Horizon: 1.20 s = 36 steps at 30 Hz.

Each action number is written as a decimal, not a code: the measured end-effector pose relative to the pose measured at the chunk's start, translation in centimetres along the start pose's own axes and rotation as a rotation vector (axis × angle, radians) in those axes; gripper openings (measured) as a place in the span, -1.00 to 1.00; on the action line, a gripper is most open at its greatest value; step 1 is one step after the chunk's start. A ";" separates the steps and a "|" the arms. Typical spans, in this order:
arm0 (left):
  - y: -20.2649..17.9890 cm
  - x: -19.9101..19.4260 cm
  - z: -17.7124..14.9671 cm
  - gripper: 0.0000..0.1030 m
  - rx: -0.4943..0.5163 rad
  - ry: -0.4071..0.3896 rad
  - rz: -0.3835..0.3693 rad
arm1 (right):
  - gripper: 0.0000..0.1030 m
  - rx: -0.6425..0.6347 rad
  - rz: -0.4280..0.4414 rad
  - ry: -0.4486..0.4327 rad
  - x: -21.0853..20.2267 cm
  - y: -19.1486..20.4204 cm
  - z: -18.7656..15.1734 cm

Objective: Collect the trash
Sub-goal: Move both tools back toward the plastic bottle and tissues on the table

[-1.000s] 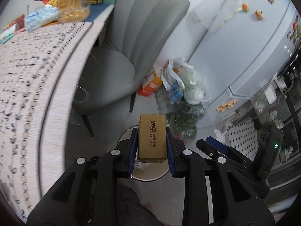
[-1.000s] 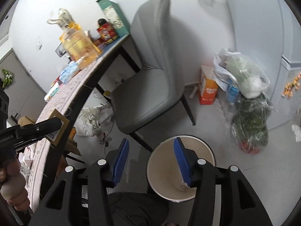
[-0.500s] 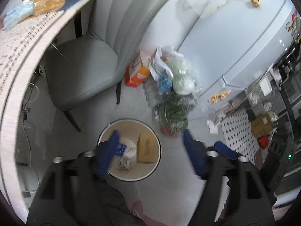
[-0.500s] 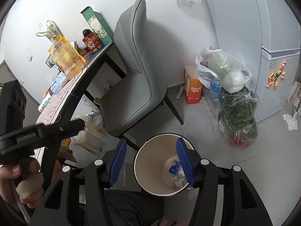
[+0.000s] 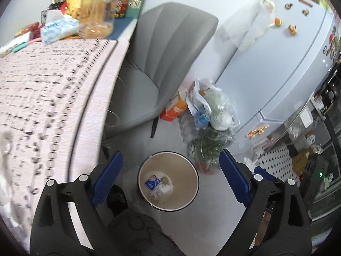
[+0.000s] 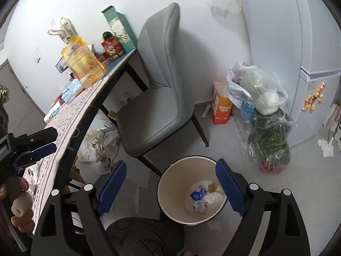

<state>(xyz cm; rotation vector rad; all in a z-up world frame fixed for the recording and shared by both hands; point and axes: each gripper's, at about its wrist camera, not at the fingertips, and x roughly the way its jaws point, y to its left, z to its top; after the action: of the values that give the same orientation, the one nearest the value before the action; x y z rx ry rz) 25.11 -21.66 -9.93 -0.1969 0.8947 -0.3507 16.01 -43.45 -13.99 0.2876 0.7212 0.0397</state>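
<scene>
Bright, even indoor light, soft shadows; fisheye bends the edges, left view motion-blurred.

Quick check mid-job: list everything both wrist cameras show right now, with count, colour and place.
Trash bin: one, cream inside, floor, below both grippers.
Trash in bin: several pieces, blue and white, bin bottom.
Chair: one, grey, beside table.
Table: one, patterned pale cloth, left.
Oil jug: one, yellow, table far end.
Tissue pack: one, blue-white, on table.
Plastic bags: several, clear, floor by fridge.
Orange carton: one, floor.
Fridge: one, pale blue, right.
Left gripper: blue fingers, open, empty.
Right gripper: blue fingers, open, empty.
</scene>
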 end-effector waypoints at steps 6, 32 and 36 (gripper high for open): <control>2.2 -4.4 -0.2 0.76 -0.035 -0.086 0.003 | 0.79 -0.058 0.036 -0.033 -1.3 3.8 0.6; 15.9 -18.0 -4.4 0.85 -0.257 -0.314 0.151 | 0.85 -0.338 0.216 -0.015 -3.4 23.0 -2.4; 18.3 -19.1 -5.9 0.85 -0.307 -0.318 0.170 | 0.85 -0.375 0.235 0.003 -3.4 25.2 -3.5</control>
<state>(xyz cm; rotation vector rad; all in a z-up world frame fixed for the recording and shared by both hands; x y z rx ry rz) 13.40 2.39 -5.38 -0.4442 0.6411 -0.0184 12.77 -18.81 -7.43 0.0114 0.6655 0.3950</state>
